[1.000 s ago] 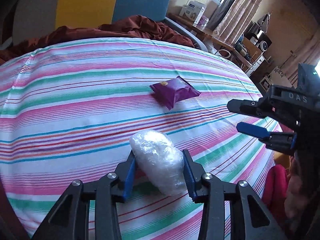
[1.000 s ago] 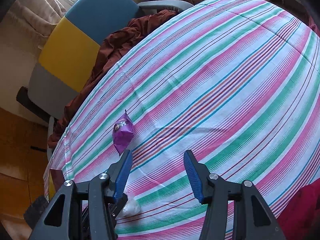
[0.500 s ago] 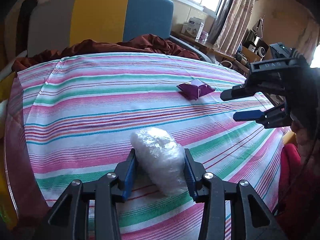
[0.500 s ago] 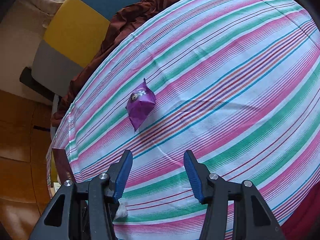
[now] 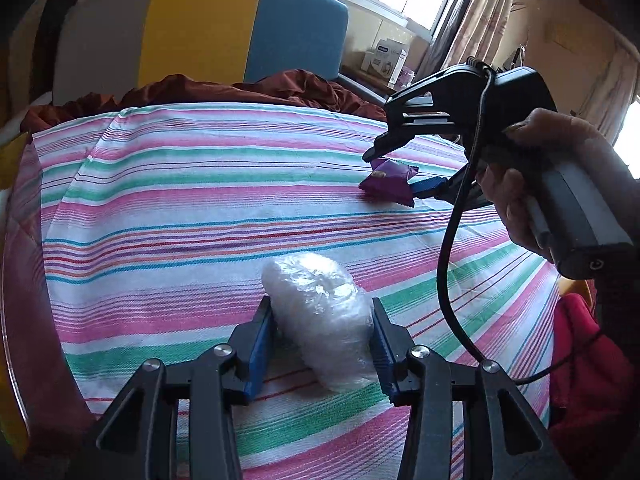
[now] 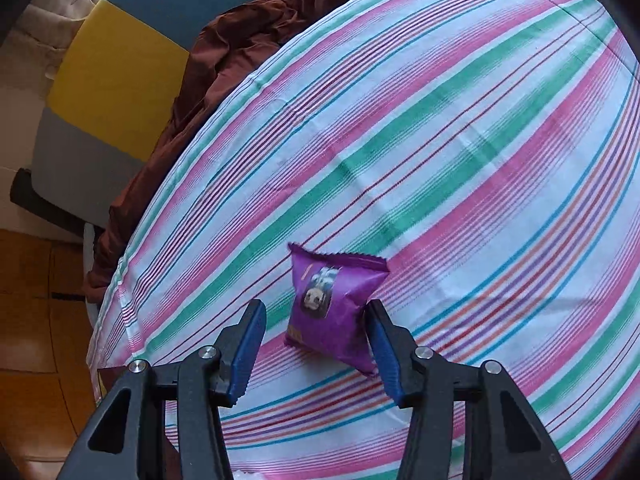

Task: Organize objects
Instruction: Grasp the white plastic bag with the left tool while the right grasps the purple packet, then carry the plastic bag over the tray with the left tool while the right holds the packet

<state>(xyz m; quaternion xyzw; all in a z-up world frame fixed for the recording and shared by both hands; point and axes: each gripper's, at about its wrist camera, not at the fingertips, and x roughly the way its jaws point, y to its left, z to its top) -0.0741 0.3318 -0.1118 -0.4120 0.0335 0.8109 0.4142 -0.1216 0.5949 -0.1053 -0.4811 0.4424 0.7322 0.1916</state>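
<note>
My left gripper (image 5: 320,344) is shut on a clear plastic-wrapped white bundle (image 5: 320,316) and holds it just above the striped tablecloth (image 5: 180,208). A purple snack packet (image 6: 332,304) lies on the cloth between the open jaws of my right gripper (image 6: 316,344); the right jaw is close to its edge. In the left wrist view the right gripper (image 5: 394,174) straddles the same purple packet (image 5: 390,182) at the far right of the table.
A yellow, blue and grey chair (image 5: 224,36) stands behind the table with a dark red cloth (image 5: 256,88) draped at the table's far edge. A red cloth (image 5: 576,364) lies off the right edge. Boxes (image 5: 386,58) sit on a far sill.
My right gripper has moved down and forward until its open jaws straddle the purple packet. My left gripper still holds the wrapped bundle and has drawn back and risen a little.
</note>
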